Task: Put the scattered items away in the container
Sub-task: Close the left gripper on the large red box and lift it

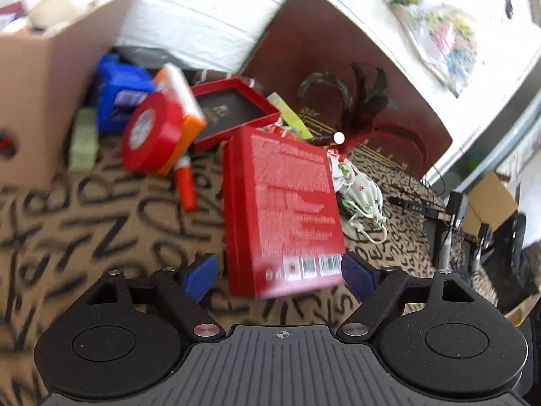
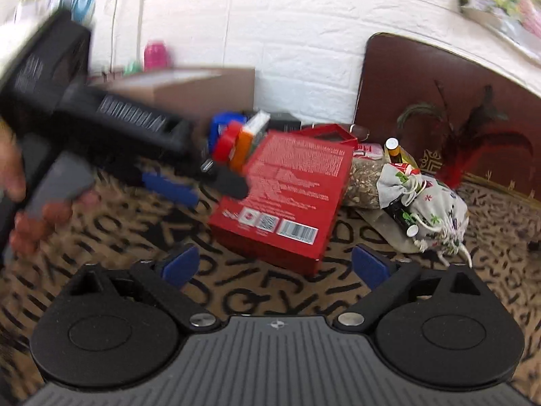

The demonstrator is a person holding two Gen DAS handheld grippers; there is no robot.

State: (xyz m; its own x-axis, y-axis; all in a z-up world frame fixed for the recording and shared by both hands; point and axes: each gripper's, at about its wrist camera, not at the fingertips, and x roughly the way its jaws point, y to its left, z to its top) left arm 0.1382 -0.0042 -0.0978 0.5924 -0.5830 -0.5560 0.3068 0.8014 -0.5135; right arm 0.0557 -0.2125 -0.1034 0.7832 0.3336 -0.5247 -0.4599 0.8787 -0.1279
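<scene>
In the left wrist view, the left tool (image 1: 279, 275) stood with its blue pads wide apart near the lower middle of the frame. The near end of the big red box (image 1: 284, 209) lay between them; the right-hand pad sat against or just beside the box's corner, while a clear gap remained at the left-hand pad, so nothing was gripped. The box rested on the tan cloth with black lettering (image 1: 101, 223), tilted, with its barcode end nearest the camera. Behind it, left of centre, were a round red tin (image 1: 148, 135), an orange box (image 1: 182, 108) touching the tin, a blue pack (image 1: 118, 94) and an open red lid tray (image 1: 233, 111). The cardboard container (image 1: 37, 77) filled the upper left of the frame. A white drawstring pouch (image 1: 358, 193) lay just right of the red box.

In the right wrist view, the right tool (image 2: 275, 267) was also spread open, low in the frame, with only patterned cloth between its pads and the red box just beyond them at centre. The left tool's blurred black body and a hand (image 2: 30, 216) came in from the left edge. The container (image 2: 203, 91) sat behind, above centre-left, against the white brick wall (image 2: 287, 34).
</scene>
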